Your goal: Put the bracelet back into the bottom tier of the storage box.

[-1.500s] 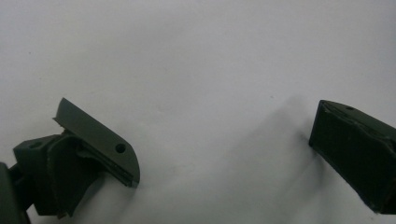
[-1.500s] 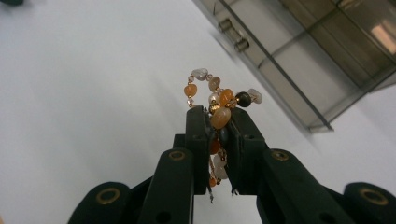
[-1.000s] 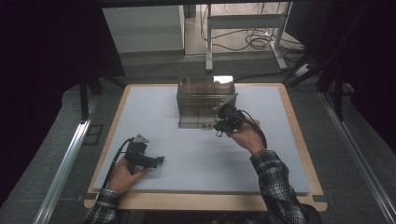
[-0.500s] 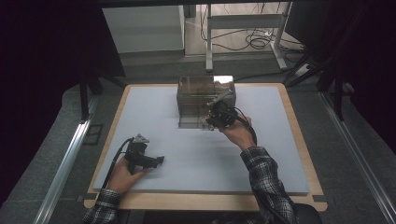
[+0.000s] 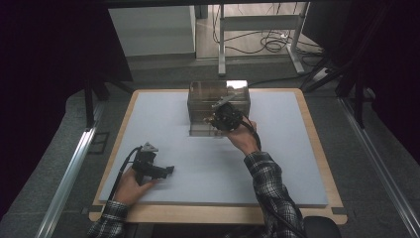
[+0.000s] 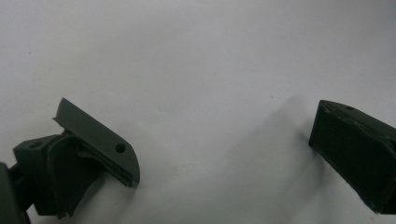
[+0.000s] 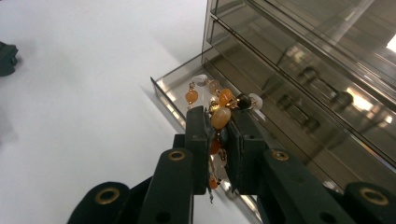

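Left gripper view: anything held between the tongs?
No. The left tongs stand wide apart over the bare white table, with nothing between them.

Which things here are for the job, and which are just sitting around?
For the job:
- beaded bracelet, pinched in the right gripper
- smoky clear drawer box
- its pulled-out bottom drawer, which the bracelet hangs over

Just around:
- left gripper, fingers apart, resting on the table with nothing in it
- pale table mat
- cables on the floor behind the table

Dim, dark-edged high view; glare glints off the smoky drawer box (image 5: 218,106), and the left gripper view is soft.
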### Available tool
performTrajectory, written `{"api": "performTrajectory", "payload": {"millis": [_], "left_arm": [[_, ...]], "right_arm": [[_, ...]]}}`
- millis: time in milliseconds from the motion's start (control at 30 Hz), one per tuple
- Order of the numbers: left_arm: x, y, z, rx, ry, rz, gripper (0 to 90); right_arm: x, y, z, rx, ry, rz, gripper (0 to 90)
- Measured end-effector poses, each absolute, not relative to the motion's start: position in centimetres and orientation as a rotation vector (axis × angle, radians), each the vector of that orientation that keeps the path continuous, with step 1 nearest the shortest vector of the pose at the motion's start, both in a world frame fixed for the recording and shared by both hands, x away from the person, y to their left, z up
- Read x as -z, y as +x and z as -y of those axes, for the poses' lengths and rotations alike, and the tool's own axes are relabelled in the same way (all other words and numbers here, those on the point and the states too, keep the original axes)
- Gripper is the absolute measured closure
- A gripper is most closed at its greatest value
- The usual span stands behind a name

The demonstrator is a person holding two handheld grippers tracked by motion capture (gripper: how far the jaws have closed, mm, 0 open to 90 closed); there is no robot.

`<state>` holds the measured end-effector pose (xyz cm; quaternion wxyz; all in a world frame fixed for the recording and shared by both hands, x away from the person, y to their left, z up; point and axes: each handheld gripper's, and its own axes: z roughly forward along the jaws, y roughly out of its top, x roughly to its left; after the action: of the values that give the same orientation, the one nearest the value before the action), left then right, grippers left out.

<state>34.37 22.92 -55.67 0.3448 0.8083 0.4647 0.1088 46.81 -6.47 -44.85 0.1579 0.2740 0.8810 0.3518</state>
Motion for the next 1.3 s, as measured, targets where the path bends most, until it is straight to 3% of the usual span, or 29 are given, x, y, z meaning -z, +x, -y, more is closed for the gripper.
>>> {"api": "performTrajectory", "payload": {"millis": [1300], "left_arm": [[55.7, 34.4, -22.9, -0.282, 2.099, -1.207, 0.0]], "right_arm": [[51.2, 50.4, 1.2, -0.977, 0.796, -2.534, 77.3]]}}
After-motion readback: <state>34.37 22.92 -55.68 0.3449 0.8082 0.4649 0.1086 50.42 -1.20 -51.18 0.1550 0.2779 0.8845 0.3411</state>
